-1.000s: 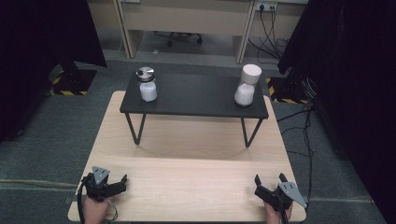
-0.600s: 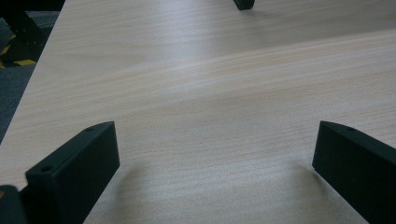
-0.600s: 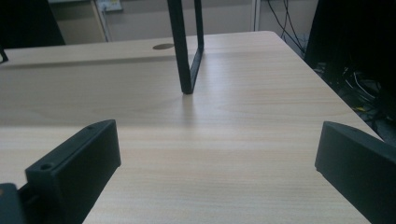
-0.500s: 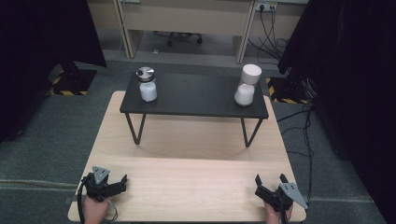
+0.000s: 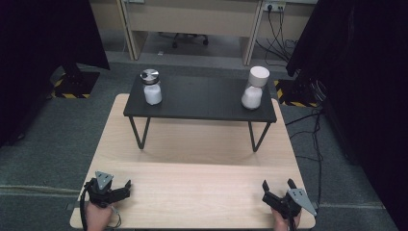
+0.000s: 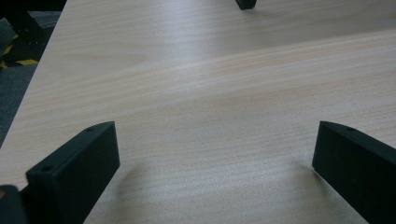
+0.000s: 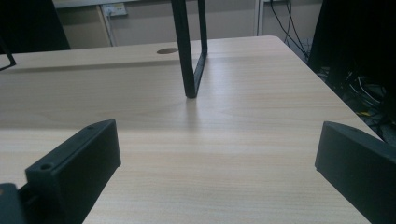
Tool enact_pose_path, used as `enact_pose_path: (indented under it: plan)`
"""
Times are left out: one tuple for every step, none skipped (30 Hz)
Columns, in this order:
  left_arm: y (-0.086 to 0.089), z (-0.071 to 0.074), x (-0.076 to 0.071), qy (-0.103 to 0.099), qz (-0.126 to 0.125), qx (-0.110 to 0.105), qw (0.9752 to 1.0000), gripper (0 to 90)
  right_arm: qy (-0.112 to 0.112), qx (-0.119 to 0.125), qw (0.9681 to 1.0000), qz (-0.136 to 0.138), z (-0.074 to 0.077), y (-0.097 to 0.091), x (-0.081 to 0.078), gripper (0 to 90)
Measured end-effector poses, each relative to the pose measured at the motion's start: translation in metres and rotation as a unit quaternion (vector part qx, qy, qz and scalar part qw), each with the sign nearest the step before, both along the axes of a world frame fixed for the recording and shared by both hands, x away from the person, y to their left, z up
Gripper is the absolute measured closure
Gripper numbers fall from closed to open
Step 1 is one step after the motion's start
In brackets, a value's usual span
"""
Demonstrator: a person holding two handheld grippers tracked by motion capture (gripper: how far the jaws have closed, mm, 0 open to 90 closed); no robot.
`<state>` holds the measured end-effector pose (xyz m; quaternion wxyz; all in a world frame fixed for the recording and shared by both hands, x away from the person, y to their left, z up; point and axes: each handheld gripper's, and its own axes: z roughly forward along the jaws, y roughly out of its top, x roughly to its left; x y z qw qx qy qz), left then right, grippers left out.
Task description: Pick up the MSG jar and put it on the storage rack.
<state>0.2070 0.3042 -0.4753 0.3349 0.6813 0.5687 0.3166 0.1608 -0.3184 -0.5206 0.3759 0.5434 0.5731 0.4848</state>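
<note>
L gripper (image 5: 126,186) & R gripper (image 5: 278,185): jaws wide apart, low.

A light wooden table (image 5: 192,187) stands on grey carpet (image 5: 57,144). On its far half stands a low black stand (image 5: 202,98) on thin metal legs, whose feet rest on the wood. On the stand's left end sits a jar (image 5: 152,87) with a metal lid, white stuff inside. On its right end sits a second jar (image 5: 254,87) with a white lid. The two jars are well apart. A round hole (image 7: 167,50) is cut in the tabletop near the far edge.
</note>
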Motion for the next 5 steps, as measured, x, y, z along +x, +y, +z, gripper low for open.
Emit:
enact_pose_path:
  plan:
    - [-0.0001, -0.0002, -0.0002, -0.001, 0.001, -0.001, 1.0, 0.0, 0.0, -0.003, 1.0, 0.002, 0.0001, 0.0, 0.0, 0.3]
    - [0.0001, -0.0002, -0.0004, -0.001, 0.001, -0.001, 1.0, 0.0, 0.001, -0.004, 1.0, 0.003, 0.0002, 0.0001, -0.0001, 0.3]
    - [0.0002, -0.0003, -0.0006, -0.001, 0.001, -0.001, 1.0, 0.0, 0.0, -0.007, 1.0, 0.004, 0.0002, 0.0002, -0.0002, 0.3]
    - [0.0004, -0.0004, -0.0007, -0.002, 0.001, -0.001, 1.0, 0.0, 0.0, -0.007, 1.0, 0.005, 0.0002, 0.0001, -0.0002, 0.3]
    - [0.0005, -0.0005, -0.0008, -0.003, 0.0, -0.002, 1.0, 0.0, 0.0, -0.008, 1.0, 0.005, 0.0002, 0.0002, -0.0001, 0.3]
